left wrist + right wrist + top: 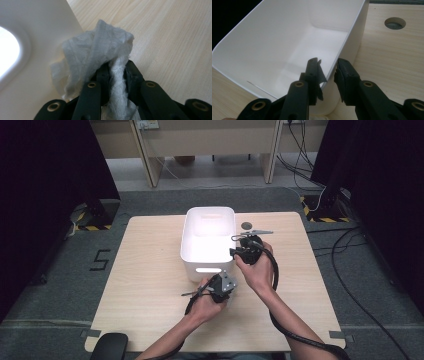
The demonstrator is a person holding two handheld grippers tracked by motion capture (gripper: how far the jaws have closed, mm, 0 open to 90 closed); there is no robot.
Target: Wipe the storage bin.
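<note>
High view: white plastic bin at frame centre on a pale wood-grain table, long axis running away toward the top of the frame. Left gripper just below the bin's near wall, beside the oblong handle cut-out. Right gripper at the bin's right rim, a little higher in frame. Dark round hole in the tabletop just right of the bin.

Left gripper view: jaws clamped on a crumpled white paper tissue, soft, wrinkled and fibrous, bunched above the tips with a twisted strand running down between them. Smooth white bin wall at left with its glowing cut-out at the frame's left edge, touching or nearly touching the wad. Opening of the bin therefore up and beyond that wall; a lift over the rim probably needed, and this hand the one carrying the load.

Right gripper view: jaws parted, astride the bin's thin right rim, one ridged pad inside, one outside, not yet pressed together. Bin interior bare, glossy, with rounded corners.
</note>
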